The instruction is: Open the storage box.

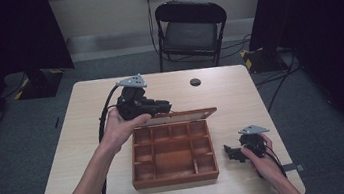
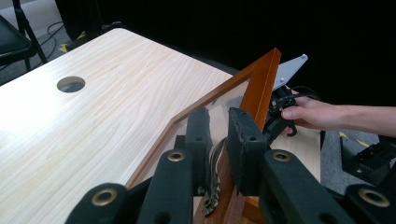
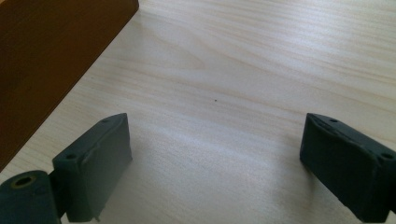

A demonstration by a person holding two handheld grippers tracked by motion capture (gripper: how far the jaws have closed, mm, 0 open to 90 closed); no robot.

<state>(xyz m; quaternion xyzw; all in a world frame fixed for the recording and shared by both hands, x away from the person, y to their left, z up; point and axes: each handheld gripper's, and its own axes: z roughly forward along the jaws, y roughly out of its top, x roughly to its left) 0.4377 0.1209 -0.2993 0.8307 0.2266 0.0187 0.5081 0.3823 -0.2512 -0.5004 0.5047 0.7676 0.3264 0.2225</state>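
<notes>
Two grippers are seen over a pale wooden table (image 1: 89,138), one in each hand. A brown wooden box (image 1: 173,153) with open compartments is parked roughly at the table's middle, a bit toward 6 o'clock in the high view, and its lid (image 1: 178,117) is raised along the box's 12 o'clock edge.

That lid is being gripped by the left gripper (image 1: 159,108), which is held at about 11 o'clock from the box. In the left gripper view the jaws are drawn close together on the lid's edge (image 2: 219,154), with the lid's orange-brown frame (image 2: 261,84) rising up toward 1 o'clock and a small metal clasp (image 2: 214,179) seen hanging between the pads.

The right gripper (image 1: 231,152) is held low near the table at about 3 o'clock from the box, just beside it but not touching as far as can be told. Its jaws are spread wide apart with only bare tabletop (image 3: 224,93) between them, and the box's brown side (image 3: 46,56) is seen at 10 o'clock in the right gripper view.

A round cable hole (image 1: 195,82) is set in the table at 12 o'clock, and a black folding chair (image 1: 190,31) is parked behind the table.
</notes>
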